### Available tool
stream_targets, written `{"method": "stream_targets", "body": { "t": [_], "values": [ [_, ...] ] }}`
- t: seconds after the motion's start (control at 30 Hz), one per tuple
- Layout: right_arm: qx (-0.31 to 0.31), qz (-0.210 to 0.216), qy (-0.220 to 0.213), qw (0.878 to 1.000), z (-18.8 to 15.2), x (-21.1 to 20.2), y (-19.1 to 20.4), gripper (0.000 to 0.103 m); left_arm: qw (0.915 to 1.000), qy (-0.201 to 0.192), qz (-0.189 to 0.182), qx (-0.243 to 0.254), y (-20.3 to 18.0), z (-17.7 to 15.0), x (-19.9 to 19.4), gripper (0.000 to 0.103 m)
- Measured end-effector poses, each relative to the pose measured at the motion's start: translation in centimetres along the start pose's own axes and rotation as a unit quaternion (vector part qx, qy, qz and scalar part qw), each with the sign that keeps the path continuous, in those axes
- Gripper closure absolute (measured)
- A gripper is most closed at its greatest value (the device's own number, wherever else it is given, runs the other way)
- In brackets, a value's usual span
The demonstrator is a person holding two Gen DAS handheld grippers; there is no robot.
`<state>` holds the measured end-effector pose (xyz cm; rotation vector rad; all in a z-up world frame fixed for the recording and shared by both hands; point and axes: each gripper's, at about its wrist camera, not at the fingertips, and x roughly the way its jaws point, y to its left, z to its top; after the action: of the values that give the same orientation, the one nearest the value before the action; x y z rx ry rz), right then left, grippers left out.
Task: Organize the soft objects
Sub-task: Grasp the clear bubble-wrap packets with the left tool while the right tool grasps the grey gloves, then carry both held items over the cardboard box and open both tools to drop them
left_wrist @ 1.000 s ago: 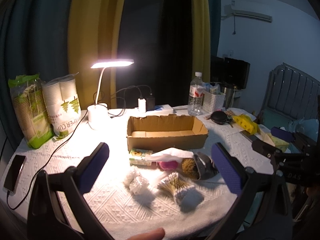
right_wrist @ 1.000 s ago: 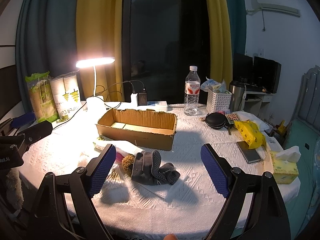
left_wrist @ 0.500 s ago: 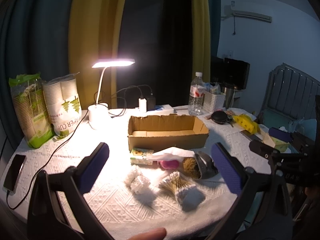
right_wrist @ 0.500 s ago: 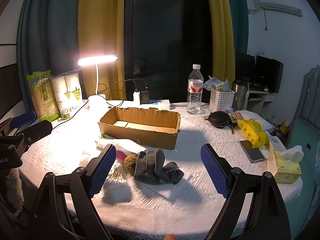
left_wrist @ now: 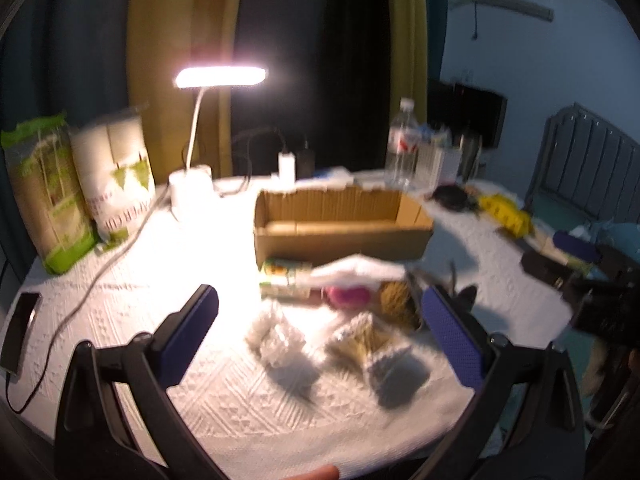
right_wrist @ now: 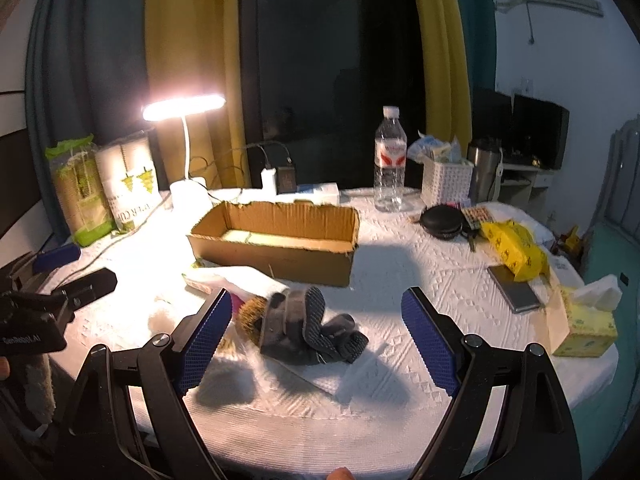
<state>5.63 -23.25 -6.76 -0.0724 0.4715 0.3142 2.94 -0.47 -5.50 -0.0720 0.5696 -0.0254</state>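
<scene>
An open cardboard box [right_wrist: 276, 240] [left_wrist: 340, 228] sits mid-table. In front of it lies a pile: grey grip-dot socks [right_wrist: 312, 328], a brown scrubber [right_wrist: 250, 316] [left_wrist: 394, 300], a pink item [left_wrist: 347, 295], a white tissue [left_wrist: 356, 270], a green packet [left_wrist: 284, 278], a clear bag of white bits [left_wrist: 278, 338] and a cotton-swab pack [left_wrist: 372, 346]. My right gripper [right_wrist: 316, 340] is open and empty, just short of the socks. My left gripper [left_wrist: 320, 336] is open and empty, above the bags. The left wrist view is blurred.
A lit desk lamp [right_wrist: 184, 104] and paper-cup bags [right_wrist: 128, 184] stand at the left. A water bottle [right_wrist: 390, 160], white basket [right_wrist: 446, 182], black case [right_wrist: 442, 220], yellow pack [right_wrist: 514, 248], phone [right_wrist: 514, 288] and tissue box [right_wrist: 586, 324] are on the right. Another phone [left_wrist: 20, 328] lies far left.
Both grippers have moved forward and lower toward the pile; the objects look larger. The left wrist view has gone blurry from motion. Both stay open and empty.
</scene>
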Motion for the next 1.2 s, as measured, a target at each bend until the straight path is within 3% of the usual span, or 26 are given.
{"method": "stream_targets", "body": {
  "t": [0.13,0.37,0.63,0.77,0.83,0.87,0.9,0.93,1.07,1.2],
  "values": [
    [0.008,0.004,0.024,1.000,-1.2,2.0,-1.1,0.014,0.9991,0.043,0.003,0.001,-0.2,-1.6,2.8,0.000],
    [0.014,0.021,0.060,0.998,-2.7,5.5,-2.6,0.014,0.9970,0.070,0.032,-0.002,0.9,-2.2,5.4,0.001],
    [0.018,0.080,0.096,0.992,-3.4,9.8,-2.5,0.014,0.9902,0.121,0.068,-0.012,3.7,-2.5,9.8,0.002],
    [0.010,0.092,0.115,0.989,-3.7,11.9,-2.2,0.016,0.9858,0.146,0.079,-0.028,4.9,-2.9,11.7,0.017],
    [0.006,0.100,0.119,0.988,-3.9,12.7,-2.2,0.028,0.9843,0.157,0.076,-0.029,4.9,-3.1,12.4,0.025],
    [0.002,0.100,0.125,0.987,-4.0,13.1,-2.3,0.039,0.9836,0.163,0.072,-0.029,4.8,-3.3,12.7,0.035],
    [-0.001,0.100,0.128,0.987,-4.1,13.4,-2.3,0.057,0.9830,0.168,0.068,-0.029,4.7,-3.3,12.9,0.047],
    [-0.003,0.102,0.132,0.986,-4.2,13.7,-2.4,0.067,0.9824,0.173,0.062,-0.029,4.6,-3.4,13.2,0.051],
    [-0.015,0.114,0.127,0.985,-3.8,13.3,-3.2,0.087,0.9836,0.170,0.053,-0.027,4.0,-3.4,13.1,0.061],
    [-0.021,0.112,0.107,0.988,-2.6,12.0,-4.1,0.089,0.9857,0.158,0.044,-0.038,4.0,-2.8,12.2,0.064]
  ]
}}
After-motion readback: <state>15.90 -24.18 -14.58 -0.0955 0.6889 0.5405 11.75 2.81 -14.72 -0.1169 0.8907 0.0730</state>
